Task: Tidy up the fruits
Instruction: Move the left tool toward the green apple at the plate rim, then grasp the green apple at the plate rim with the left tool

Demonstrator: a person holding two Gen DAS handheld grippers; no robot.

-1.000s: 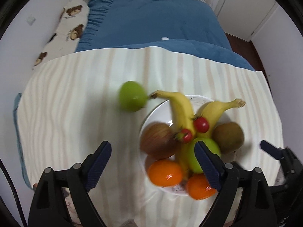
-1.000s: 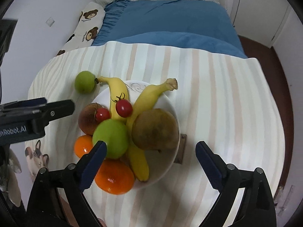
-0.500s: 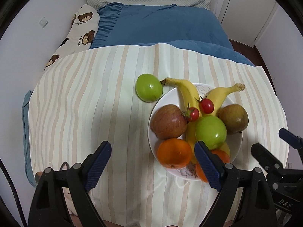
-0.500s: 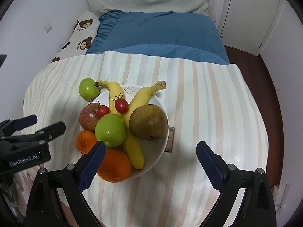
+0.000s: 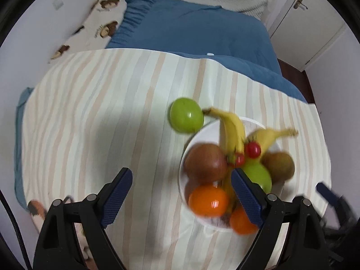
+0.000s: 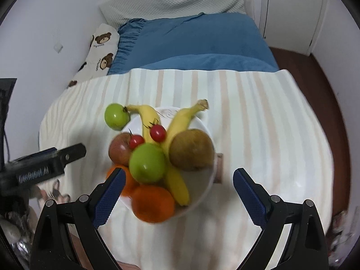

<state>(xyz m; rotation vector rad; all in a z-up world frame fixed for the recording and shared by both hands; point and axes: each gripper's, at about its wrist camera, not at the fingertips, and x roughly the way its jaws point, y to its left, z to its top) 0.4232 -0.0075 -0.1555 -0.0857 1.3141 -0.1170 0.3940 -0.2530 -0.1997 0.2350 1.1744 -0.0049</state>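
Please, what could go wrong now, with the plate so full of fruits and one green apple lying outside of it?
1. The loose green apple lies on the striped cloth against the plate's rim; a nudge may roll it away.
2. The two cherry tomatoes sit high on the bananas and could fall if neighbours are lifted.
3. An orange overhangs the near rim and might slip off.

Both the left gripper and the right gripper are open and empty.

Striped cloth (image 5: 94, 135) lies bare left of the crowded plate (image 5: 198, 135) and green apple (image 5: 186, 115).
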